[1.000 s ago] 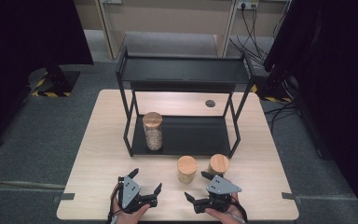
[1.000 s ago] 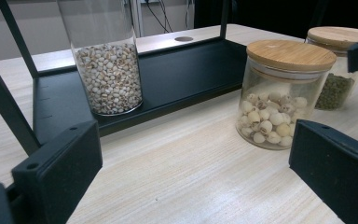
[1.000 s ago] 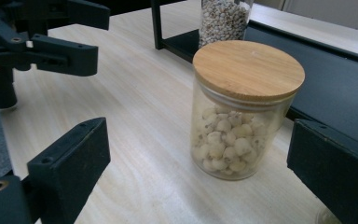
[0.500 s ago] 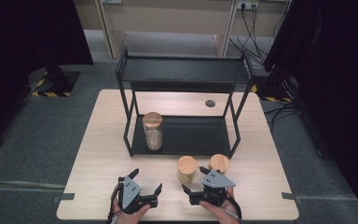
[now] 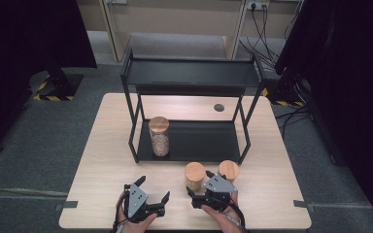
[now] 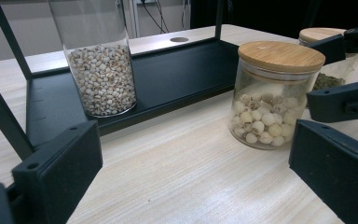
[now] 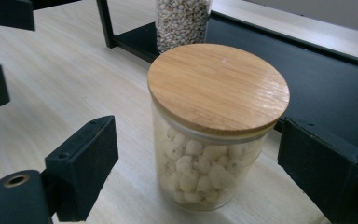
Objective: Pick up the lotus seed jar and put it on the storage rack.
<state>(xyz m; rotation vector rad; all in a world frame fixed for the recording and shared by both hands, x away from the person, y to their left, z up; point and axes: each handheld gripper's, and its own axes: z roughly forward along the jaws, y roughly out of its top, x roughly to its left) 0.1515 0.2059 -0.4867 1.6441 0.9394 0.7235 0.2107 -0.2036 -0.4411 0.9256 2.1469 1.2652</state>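
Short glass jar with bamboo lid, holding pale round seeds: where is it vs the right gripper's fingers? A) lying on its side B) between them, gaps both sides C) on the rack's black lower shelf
B: the short glass jar with bamboo lid stands upright on the table between the right gripper fingers, gaps showing.

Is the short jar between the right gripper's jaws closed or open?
Closed: the short jar stands upright with its bamboo lid seated flat on the rim.
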